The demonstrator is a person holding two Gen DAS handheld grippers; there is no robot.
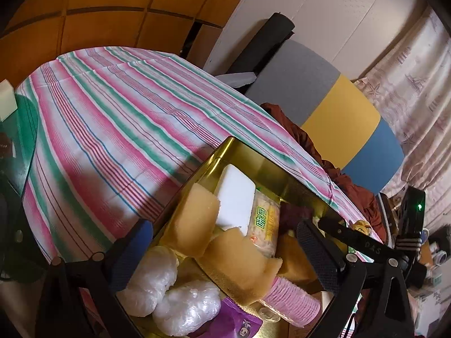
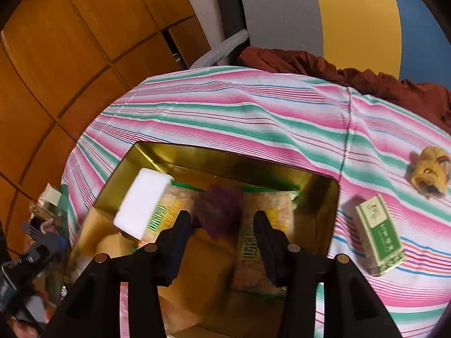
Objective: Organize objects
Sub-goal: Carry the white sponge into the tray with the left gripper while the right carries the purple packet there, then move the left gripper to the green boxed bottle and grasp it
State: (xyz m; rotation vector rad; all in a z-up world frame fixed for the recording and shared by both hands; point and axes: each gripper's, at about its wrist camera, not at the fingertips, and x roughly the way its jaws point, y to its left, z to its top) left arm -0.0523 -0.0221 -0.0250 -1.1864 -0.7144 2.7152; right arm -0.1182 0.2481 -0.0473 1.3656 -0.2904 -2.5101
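Note:
An open gold tin stands on the striped tablecloth. It holds yellow sponges, a white block, snack packs, plastic-wrapped bundles, a pink roll and a purple packet. My left gripper hangs wide open over the tin's near end with nothing between its fingers. My right gripper points down into the tin, jaws partly apart. A dark purple fuzzy thing lies just past the fingertips, and the pads do not press on it.
On the cloth right of the tin lie a green-and-white box and a yellow knitted item. A red-brown garment is bunched at the table's far edge before a grey, yellow and blue panel. Wooden cabinets stand to the left.

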